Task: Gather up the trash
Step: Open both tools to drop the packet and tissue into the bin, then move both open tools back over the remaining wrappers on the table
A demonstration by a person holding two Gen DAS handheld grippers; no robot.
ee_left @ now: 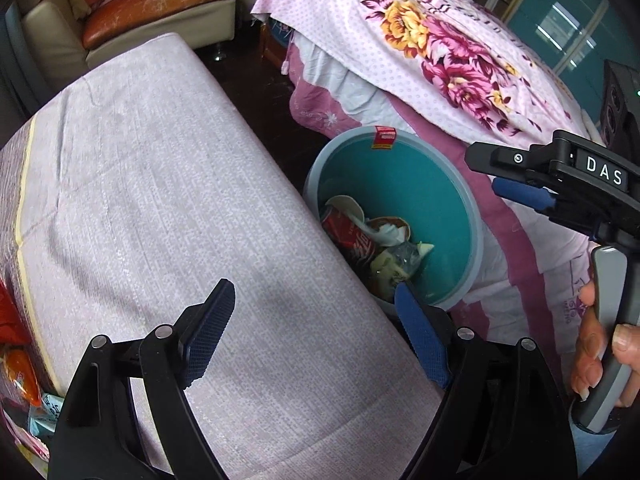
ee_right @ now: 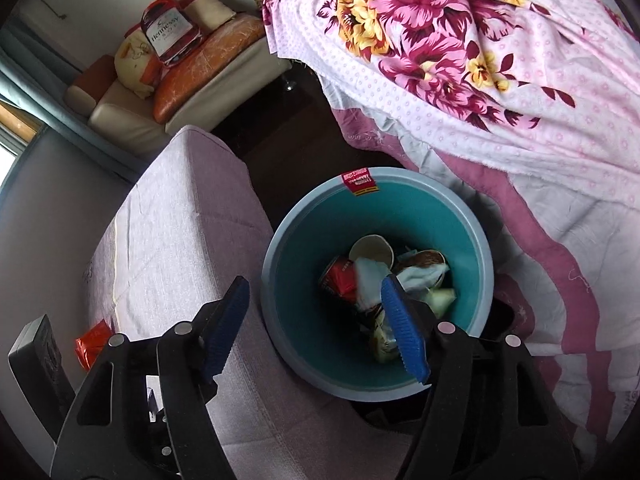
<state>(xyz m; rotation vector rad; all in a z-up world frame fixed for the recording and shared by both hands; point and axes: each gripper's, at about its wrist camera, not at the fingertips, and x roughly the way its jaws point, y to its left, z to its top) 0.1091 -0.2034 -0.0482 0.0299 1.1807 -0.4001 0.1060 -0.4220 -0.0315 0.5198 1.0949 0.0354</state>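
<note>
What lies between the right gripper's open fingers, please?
In the right wrist view, the right gripper holds nothing; between its fingers show the teal bin's rim and inner wall.

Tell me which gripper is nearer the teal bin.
Right. The right gripper hangs open above the teal bin's near rim, empty. The left gripper is open over the covered table beside it.

We could not read the small red label (ee_right: 359, 182) on the bin's rim (ee_right: 276, 240). The table's edge (ee_left: 320, 216) hid part of the red can (ee_left: 352, 236), and the orange packets (ee_left: 16, 360) were cut off by the picture's left edge.
</note>
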